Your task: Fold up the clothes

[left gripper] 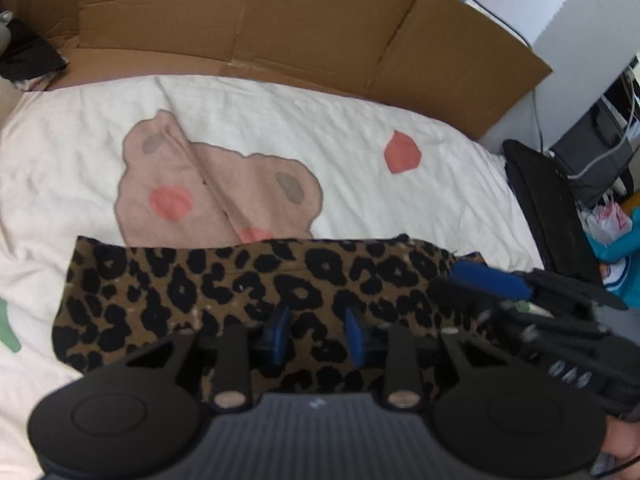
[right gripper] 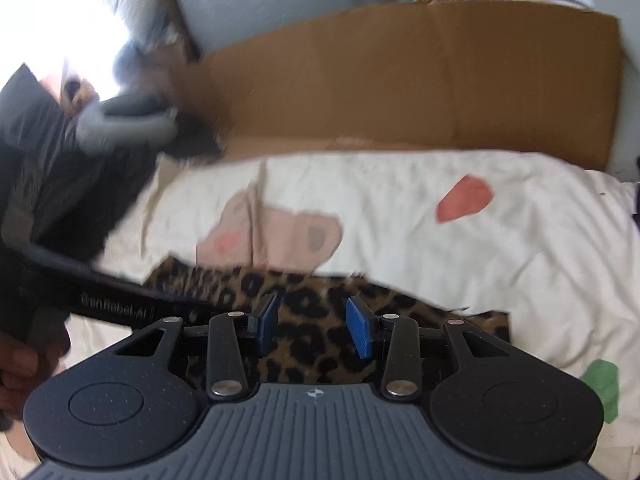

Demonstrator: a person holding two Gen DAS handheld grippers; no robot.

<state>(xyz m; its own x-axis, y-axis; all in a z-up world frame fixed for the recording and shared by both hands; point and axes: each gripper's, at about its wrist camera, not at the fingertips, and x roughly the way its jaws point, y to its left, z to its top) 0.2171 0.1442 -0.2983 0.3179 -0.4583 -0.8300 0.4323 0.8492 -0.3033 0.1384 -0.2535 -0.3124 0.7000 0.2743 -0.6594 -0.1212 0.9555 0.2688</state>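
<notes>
Cardboard wall [left gripper: 280, 20] behind open bedsheet [left gripper: 340, 128]

A leopard-print garment [left gripper: 248, 280] in tan and black is lying on a white bedspread [left gripper: 340, 128] showing pink cartoon shapes; brown cardboard [left gripper: 260, 12] is standing at twelve o'clock.

both gripper units tilt downward: left gripper [left gripper: 318, 336] and right gripper [right gripper: 316, 330] parted.
</notes>
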